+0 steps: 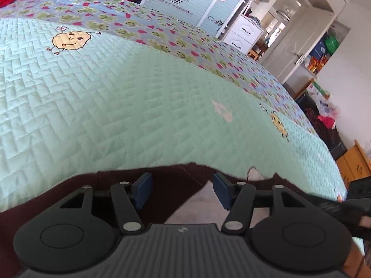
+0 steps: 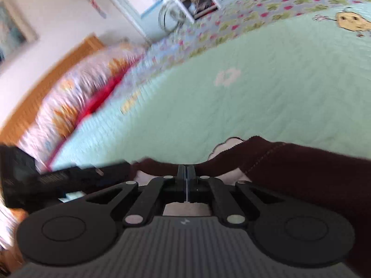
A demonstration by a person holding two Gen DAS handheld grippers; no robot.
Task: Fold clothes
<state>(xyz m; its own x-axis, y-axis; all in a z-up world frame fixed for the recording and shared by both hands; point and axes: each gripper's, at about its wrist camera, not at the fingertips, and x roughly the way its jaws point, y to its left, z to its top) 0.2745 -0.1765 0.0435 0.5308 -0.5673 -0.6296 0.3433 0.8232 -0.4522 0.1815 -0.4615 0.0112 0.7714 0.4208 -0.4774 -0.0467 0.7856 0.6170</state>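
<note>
The left tool (image 1: 183, 191) stands with its blue pads (image 1: 143, 191) wide apart and nothing pressed between them; the dark maroon knit garment with a pale lining (image 1: 176, 185) lies directly under and just ahead of those pads, its upper edge spread across the mint-green quilted bedspread (image 1: 139, 92) that stretches away in front. Because this tool grips nothing, the left side of the garment is loose, and any pull from the other side could drag or skew it across the slippery quilt and spoil a straight fold. If the left pads close where they hover, they may catch only the top layer, or pinch the bedspread with it, since the cloth lies flat against the quilting. Further right, at the edge of the left view, the other black tool body is close by, so the two could knock together if they converge. The right tool (image 2: 186, 172) has its jaws nearly together, only a thin slit between them, at the garment's edge; whether cloth is truly caught in that slit I cannot tell, as the pads hide it. The maroon fabric bunches just to the right of this tool, the pale lining showing beneath it. The right view is smeared with motion, and a thin bite taken on the move could slip out, dropping the edge and leaving a crooked crease.
</note>
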